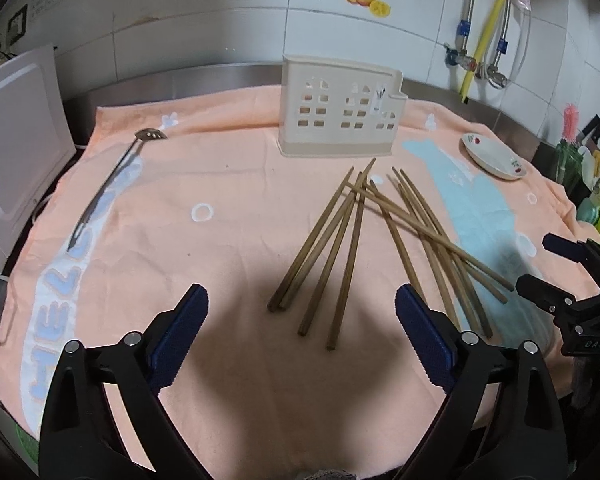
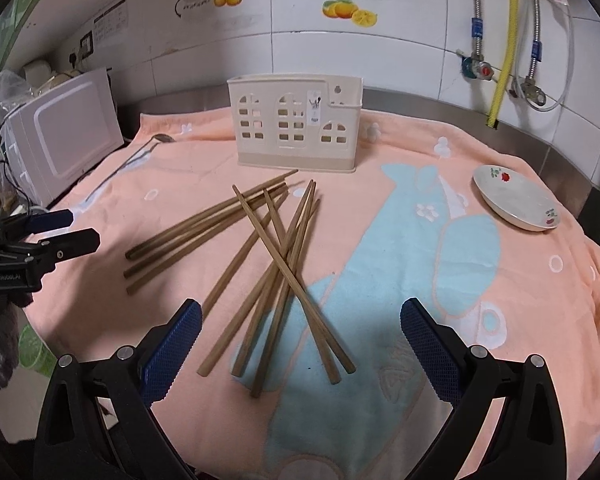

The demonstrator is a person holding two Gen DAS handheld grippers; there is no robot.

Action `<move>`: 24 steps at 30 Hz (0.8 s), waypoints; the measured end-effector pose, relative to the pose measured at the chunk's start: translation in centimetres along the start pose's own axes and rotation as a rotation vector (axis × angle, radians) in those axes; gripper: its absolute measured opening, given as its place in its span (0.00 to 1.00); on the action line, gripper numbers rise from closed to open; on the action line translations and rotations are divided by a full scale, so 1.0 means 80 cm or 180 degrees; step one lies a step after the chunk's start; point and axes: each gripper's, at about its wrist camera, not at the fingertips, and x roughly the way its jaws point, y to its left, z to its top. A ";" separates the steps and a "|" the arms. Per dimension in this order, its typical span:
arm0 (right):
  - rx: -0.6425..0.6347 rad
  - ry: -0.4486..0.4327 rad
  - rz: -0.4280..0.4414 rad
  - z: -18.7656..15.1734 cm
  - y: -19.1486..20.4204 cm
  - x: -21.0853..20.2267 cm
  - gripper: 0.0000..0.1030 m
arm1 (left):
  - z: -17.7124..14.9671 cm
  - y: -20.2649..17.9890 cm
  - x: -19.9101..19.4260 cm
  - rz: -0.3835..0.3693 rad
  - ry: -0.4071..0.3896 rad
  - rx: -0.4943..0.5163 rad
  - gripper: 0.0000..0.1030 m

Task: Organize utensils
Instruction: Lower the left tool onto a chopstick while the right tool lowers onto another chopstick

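Both grippers, left [image 1: 302, 340] and right [image 2: 300, 344], have fingers wide apart, empty. Chopsticks [image 2: 260, 264] lie crossed on the towel [image 2: 480, 300], in front of the holder [image 2: 296, 120]. Risk: pinching one from the tangle drags neighbours or rolls it; soft towel may snag fingertips.

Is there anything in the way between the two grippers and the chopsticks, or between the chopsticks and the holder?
Nothing visible. Both the left gripper and right gripper are open above the towel, with the chopsticks lying loose ahead of them. Only bare towel separates the pile from the holder. The ladle and dish lie off to the sides.
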 end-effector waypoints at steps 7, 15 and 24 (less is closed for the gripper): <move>-0.0125 0.0042 0.0094 -0.005 -0.009 0.019 0.93 | -0.004 0.002 0.015 -0.0067 0.0084 0.0047 0.85; -0.0298 0.0141 0.0169 -0.007 -0.015 0.040 0.80 | 0.001 0.001 0.028 -0.0126 0.0138 0.0138 0.75; -0.0336 0.0235 0.0315 -0.009 -0.017 0.055 0.62 | 0.005 0.000 0.041 -0.0258 0.0205 0.0210 0.55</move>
